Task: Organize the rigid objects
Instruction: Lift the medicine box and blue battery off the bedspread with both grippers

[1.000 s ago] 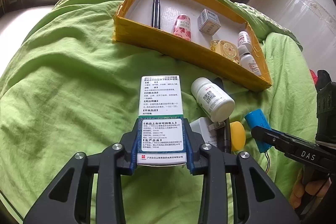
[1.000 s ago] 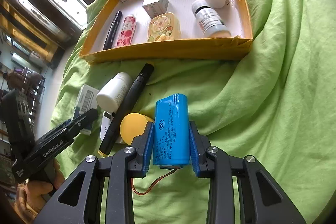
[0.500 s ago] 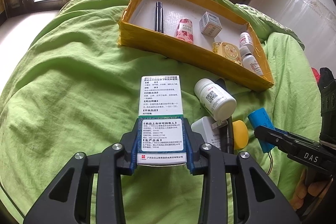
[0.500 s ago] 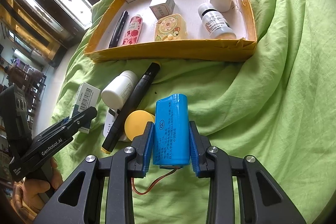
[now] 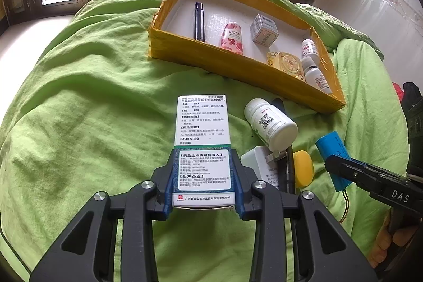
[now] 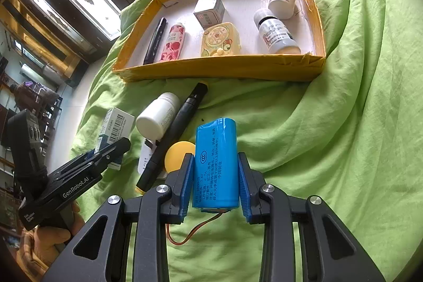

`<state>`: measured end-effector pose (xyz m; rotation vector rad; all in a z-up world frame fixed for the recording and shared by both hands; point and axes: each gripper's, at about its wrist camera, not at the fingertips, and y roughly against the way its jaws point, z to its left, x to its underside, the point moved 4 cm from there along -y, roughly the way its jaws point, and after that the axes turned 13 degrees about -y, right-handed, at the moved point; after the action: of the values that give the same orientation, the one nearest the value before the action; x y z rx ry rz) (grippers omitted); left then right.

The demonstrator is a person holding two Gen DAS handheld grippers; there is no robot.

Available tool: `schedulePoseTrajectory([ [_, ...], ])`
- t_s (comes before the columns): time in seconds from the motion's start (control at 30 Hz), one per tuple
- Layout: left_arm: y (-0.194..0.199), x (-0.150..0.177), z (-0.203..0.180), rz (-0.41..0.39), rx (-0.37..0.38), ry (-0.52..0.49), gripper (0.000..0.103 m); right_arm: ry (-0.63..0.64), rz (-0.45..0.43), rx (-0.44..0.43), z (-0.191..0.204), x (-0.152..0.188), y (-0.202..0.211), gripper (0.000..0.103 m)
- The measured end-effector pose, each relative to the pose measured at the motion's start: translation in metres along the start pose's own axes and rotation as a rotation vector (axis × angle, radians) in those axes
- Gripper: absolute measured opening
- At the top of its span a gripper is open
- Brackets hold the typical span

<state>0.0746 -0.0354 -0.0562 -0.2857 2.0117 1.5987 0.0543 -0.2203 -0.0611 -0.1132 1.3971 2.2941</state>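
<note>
My left gripper (image 5: pixel 203 184) is shut on a white and green medicine box (image 5: pixel 202 134), held above the green bedcover; it also shows in the right wrist view (image 6: pixel 113 128). My right gripper (image 6: pixel 215 184) is shut on a blue battery pack (image 6: pixel 215 163) with an orange wire, seen too in the left wrist view (image 5: pixel 334 157). The yellow tray (image 5: pixel 224 62) lies farther back and holds a black pen (image 5: pixel 199 20), a rose tube (image 5: pixel 232 37), a small carton (image 5: pixel 264 29), a yellow tin (image 5: pixel 286 62) and two white bottles (image 5: pixel 314 73).
On the bedcover before the tray lie a white pill bottle (image 5: pixel 269 123), a black marker (image 6: pixel 174 134), a white charger (image 5: pixel 260 165) and a yellow round lid (image 5: pixel 302 168). The tray (image 6: pixel 219 68) rests on rumpled green bedding (image 5: pixel 79 110). Windows and a wall stand behind.
Both grippers have drawn back and risen slightly from the tray, still gripping the box and the battery. The tray and loose items stay put.
</note>
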Motion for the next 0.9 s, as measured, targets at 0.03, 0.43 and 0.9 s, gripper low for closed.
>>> schedulePoseTrajectory([
  [0.03,0.0003,-0.0002,0.0004,-0.002,0.0,0.001,0.032,-0.002,-0.001,-0.005,0.0003,-0.0001,0.0009,0.028],
  [0.43,0.0056,-0.0007,0.0016,-0.02,-0.003,0.008,0.032,-0.005,-0.012,-0.013,0.0029,0.0001,0.0044,0.028],
  [0.9,0.0012,-0.0016,-0.0002,-0.009,-0.036,-0.027,0.032,-0.005,-0.022,-0.033,0.0062,-0.0009,0.0081,0.028],
])
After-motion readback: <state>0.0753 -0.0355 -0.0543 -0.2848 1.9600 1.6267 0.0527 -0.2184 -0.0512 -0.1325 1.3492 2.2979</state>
